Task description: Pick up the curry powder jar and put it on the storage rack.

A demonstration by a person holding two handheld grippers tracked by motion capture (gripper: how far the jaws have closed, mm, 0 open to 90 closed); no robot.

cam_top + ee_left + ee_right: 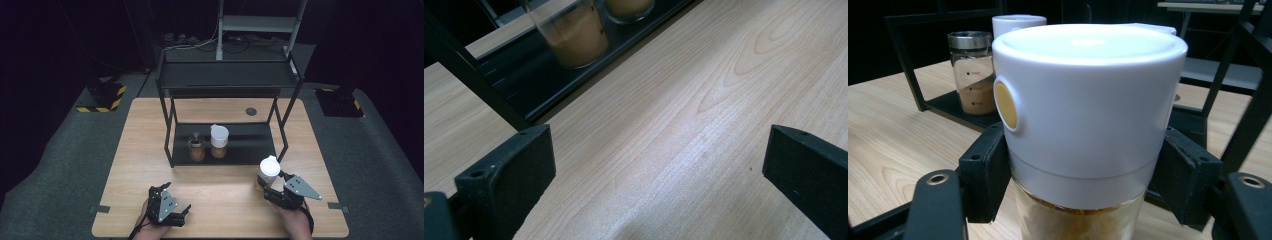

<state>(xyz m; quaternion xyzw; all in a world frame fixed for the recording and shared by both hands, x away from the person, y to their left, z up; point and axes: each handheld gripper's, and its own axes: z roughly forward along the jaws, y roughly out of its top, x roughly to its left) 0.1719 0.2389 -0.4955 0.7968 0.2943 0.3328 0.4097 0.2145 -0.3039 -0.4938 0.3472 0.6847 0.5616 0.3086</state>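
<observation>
Right gripper view: white-capped jar [1083,130] of brown powder clamped in right gripper [1083,185] above table [150,150]; two similar jars [207,145] on black rack [250,145] behind. Left gripper [659,165] open, empty.

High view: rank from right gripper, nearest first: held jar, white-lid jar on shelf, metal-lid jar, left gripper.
1. Held jar: between the right gripper jaws, at the table's right front.
2. White-lid jar: on the rack's bottom shelf.
3. Metal-lid jar: just left of it.
4. Left gripper: left front, farthest.
</observation>
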